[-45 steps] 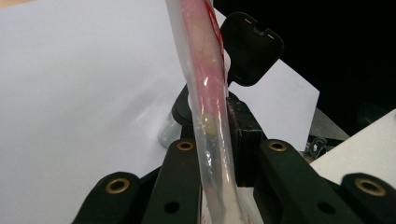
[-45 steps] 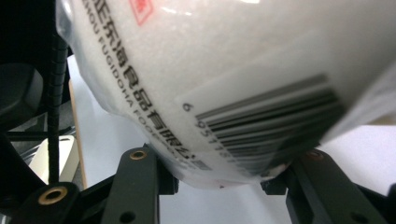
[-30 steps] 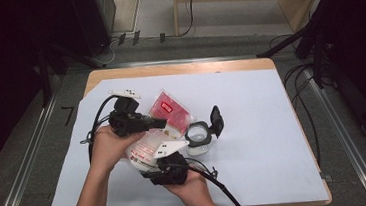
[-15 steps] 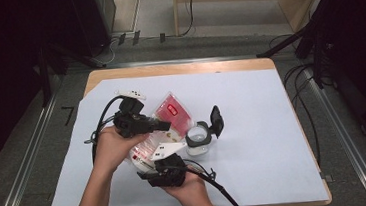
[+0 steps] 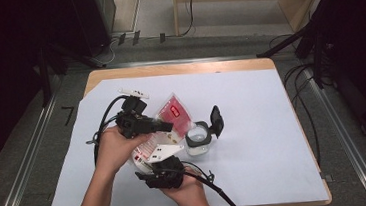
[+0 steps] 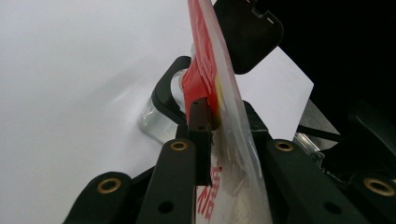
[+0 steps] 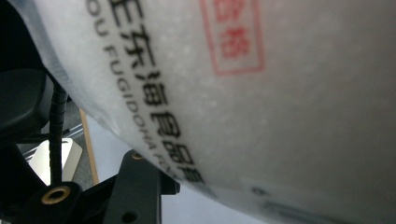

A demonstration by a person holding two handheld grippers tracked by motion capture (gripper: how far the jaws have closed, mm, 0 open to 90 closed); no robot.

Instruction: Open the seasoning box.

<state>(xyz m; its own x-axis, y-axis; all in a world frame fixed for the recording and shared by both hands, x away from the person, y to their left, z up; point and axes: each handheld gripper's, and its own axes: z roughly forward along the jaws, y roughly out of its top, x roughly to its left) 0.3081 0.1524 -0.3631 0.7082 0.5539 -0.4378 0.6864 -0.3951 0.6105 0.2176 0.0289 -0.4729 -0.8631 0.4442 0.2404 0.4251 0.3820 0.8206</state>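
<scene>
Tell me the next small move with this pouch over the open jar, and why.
Probably tip the pouch a little further toward the jar. Both grippers, left and right, hold it between them just left of the jar, whose black lid is flipped open, so pouring looks like what comes next.

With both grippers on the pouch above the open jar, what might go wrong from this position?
1. The left gripper pinches only a thin part of the pouch, and its fingers have just been opening slightly, so the pouch may slip.
2. The jar is small and light-looking, with its lid flipped open beside the pouch; a swing of the pouch may tip it.
3. Contents may miss the jar's narrow mouth and land on the table.
</scene>
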